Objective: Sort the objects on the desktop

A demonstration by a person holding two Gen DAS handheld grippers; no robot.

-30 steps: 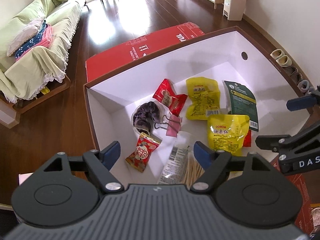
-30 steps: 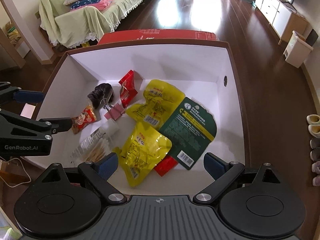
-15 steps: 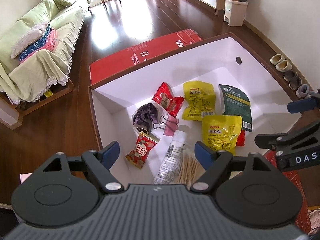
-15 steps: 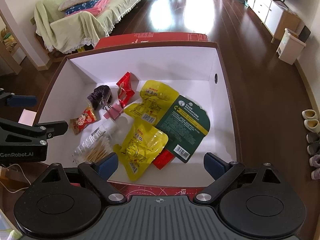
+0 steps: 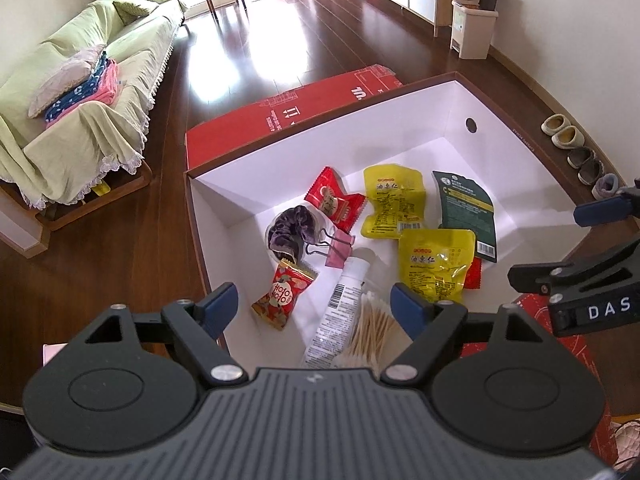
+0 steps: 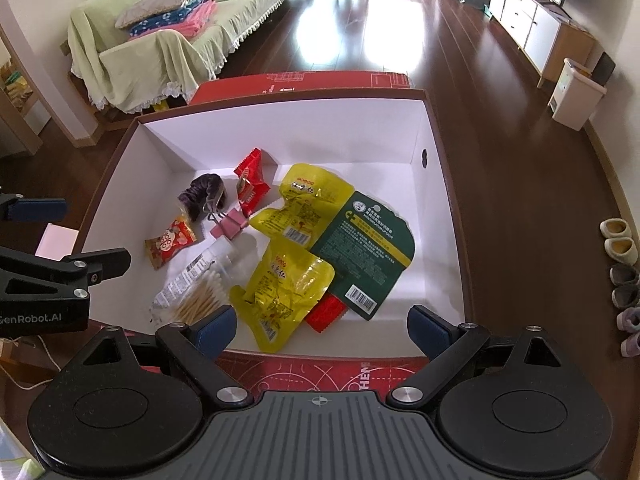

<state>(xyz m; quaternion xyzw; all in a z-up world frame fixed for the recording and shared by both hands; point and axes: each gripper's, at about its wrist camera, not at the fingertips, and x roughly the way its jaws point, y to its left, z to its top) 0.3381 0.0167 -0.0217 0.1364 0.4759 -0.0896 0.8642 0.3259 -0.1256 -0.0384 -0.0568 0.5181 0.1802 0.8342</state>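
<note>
A white-lined box (image 5: 400, 128) (image 6: 280, 128) holds several items: two yellow snack bags (image 5: 394, 200) (image 6: 280, 280), a dark green packet (image 5: 466, 208) (image 6: 364, 248), red candy packs (image 5: 334, 202) (image 6: 250, 184), a "Hoto" snack pack (image 5: 282, 294) (image 6: 170, 242), a purple scrunchie (image 5: 290, 230) (image 6: 204, 194), a pink binder clip (image 5: 338, 246) (image 6: 228, 226), a white tube (image 5: 340, 308) and a cotton swab pack (image 5: 370, 330) (image 6: 198, 298). My left gripper (image 5: 316, 306) hangs open above the box's near-left edge. My right gripper (image 6: 320, 330) hangs open above the near edge, empty.
The box stands on a red mat (image 6: 320, 372) with a red flap (image 5: 288, 112) behind it. A covered sofa (image 5: 76, 92) with folded cloth is at the left, a bin (image 5: 472, 28) and cabinets far back, slippers (image 6: 620, 248) along the right wall.
Both grippers have drawn up and back from the box, so it looks smaller and farther. Nothing in the box has shifted; both grippers stay open.
</note>
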